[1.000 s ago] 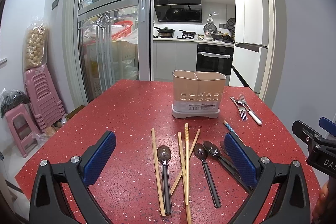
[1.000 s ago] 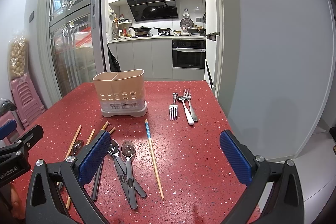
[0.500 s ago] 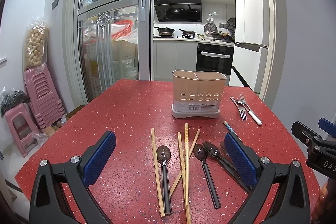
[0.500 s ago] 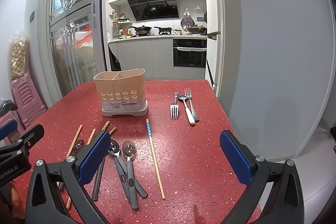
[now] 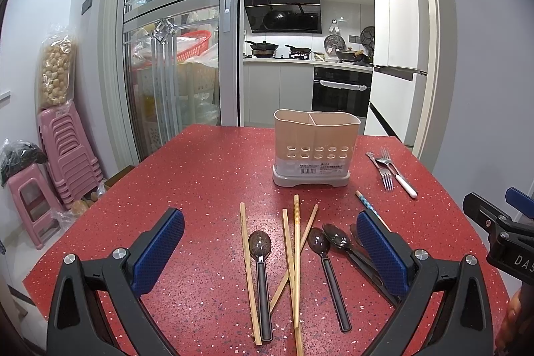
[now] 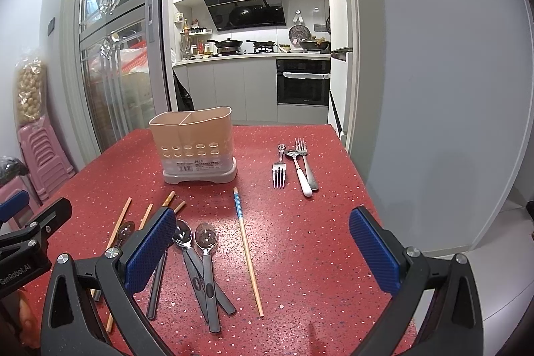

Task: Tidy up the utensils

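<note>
Now | left tool (image 5: 270,251) released, level over table (image 5: 207,175) | right tool (image 6: 262,251) released, level

White lettering "GenRobot.AI" runs along the left gripper (image 6: 23,269) body at nine o'clock in the right wrist view. "DAS" shows on the right gripper (image 5: 514,259) at three o'clock in the left. The utensil holder (image 5: 316,152) label is too small to read.

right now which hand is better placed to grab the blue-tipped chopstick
Right. The blue-tipped chopstick lies between the open right tongs, while the left tongs frame the bamboo chopsticks and its right finger partly hides it.
</note>
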A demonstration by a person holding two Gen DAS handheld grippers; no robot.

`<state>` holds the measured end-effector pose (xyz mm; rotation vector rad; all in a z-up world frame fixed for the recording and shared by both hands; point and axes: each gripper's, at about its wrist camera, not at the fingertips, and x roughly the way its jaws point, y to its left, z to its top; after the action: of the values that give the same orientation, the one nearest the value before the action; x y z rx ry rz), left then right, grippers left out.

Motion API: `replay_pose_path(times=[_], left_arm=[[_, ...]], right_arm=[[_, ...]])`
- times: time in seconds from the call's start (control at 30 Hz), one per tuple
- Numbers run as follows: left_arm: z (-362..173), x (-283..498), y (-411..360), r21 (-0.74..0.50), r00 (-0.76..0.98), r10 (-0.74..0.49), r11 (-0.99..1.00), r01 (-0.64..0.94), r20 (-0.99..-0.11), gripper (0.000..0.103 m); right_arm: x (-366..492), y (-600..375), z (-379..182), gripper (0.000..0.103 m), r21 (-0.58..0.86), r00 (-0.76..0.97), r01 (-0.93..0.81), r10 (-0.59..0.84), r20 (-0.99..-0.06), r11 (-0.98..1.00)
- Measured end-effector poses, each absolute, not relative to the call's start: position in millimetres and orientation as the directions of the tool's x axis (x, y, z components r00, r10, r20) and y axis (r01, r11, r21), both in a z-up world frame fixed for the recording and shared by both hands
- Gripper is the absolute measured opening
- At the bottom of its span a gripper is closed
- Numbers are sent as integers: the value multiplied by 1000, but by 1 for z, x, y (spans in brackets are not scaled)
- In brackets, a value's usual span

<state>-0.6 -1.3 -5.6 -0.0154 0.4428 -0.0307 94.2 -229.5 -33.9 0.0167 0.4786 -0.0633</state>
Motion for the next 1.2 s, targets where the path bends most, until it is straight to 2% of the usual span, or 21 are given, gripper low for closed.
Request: replay_pose_path(times=[0.27, 0.43, 0.63, 0.9, 1.13, 1.2], left_arm=[[-12, 11, 9, -42, 871, -31, 999, 11, -490, 103], [-26, 37, 29, -31, 809, -4, 999, -17, -588, 103], [-56, 82, 64, -75, 686, -14, 995, -60, -728, 103], [-92, 117, 77, -106, 557, -42, 991, -83, -830, 103], [-99, 163, 77, -180, 497, -104, 978, -106, -862, 103], [-102, 174, 72, -166, 483, -97, 981, -102, -870, 103]], right_arm=[[107, -235, -39, 103, 28, 858, 49, -28, -513, 998], [130, -247, -47, 103, 41, 799, 30, 1, -601, 999], [180, -265, -70, 103, 42, 635, 2, 31, -772, 999], [226, -263, -93, 102, 78, 518, -51, 93, -850, 996], [269, -249, -105, 92, 102, 448, -93, 133, -884, 990], [283, -246, -112, 88, 107, 418, -101, 140, -898, 989]])
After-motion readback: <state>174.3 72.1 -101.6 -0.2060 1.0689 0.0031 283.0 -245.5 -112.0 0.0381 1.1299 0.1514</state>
